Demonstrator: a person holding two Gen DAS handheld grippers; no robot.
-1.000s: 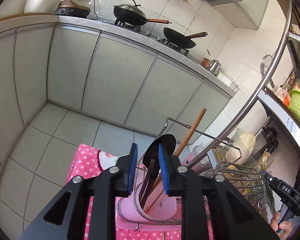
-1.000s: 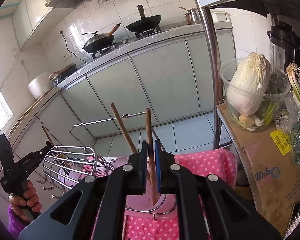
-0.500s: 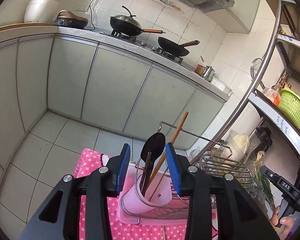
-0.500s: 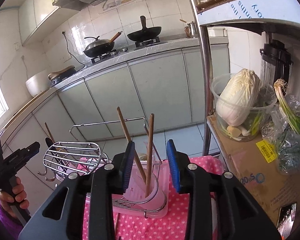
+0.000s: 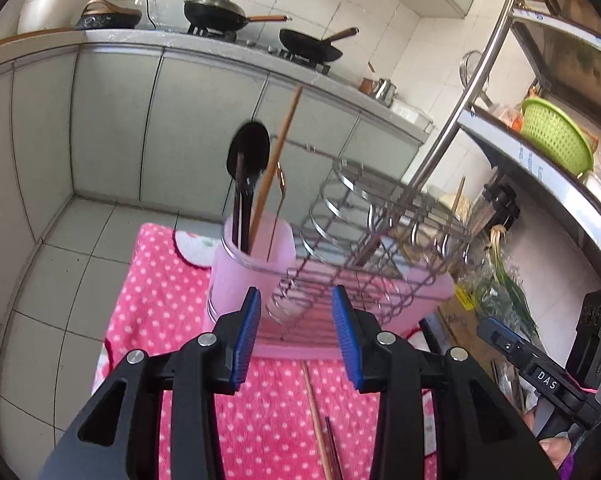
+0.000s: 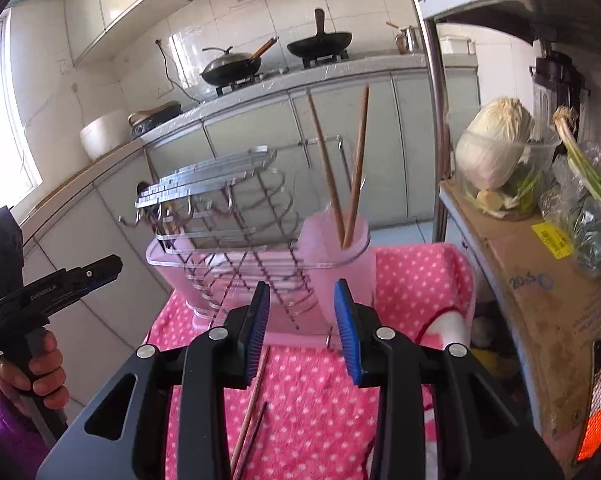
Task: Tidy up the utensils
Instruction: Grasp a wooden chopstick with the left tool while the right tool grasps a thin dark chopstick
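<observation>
Two fisheye views look along a pair of black grippers with blue pads toward a pink utensil rack on a tabletop covered by a pink cloth (image 5: pixel 160 320) with white dots.

In the left wrist view, the left gripper (image 5: pixel 296 336) sits low in the centre of the frame, its jaws apart with nothing between them after just having been opening. Above it stands the pink cup (image 5: pixel 256 268) at one end of the rack, holding a black spoon (image 5: pixel 248 160) and a long wooden chopstick (image 5: pixel 276 160), both upright and leaning slightly right. To the right of the cup is the wire drainer basket (image 5: pixel 380 224), blurred. Two loose chopsticks (image 5: pixel 320 424) lie on the cloth at the bottom centre, between the gripper's arms.

In the right wrist view, the right gripper (image 6: pixel 302 336) is likewise released and empty, its jaws having just been opening. Above it the rack's other pink cup (image 6: pixel 340 256) holds two wooden chopsticks (image 6: pixel 340 168) crossing near the rim. At the lower left edge a hand (image 6: pixel 32 368) grips the handle of the other gripper. Loose chopsticks (image 6: pixel 252 412) lie on the cloth at bottom centre.
</observation>
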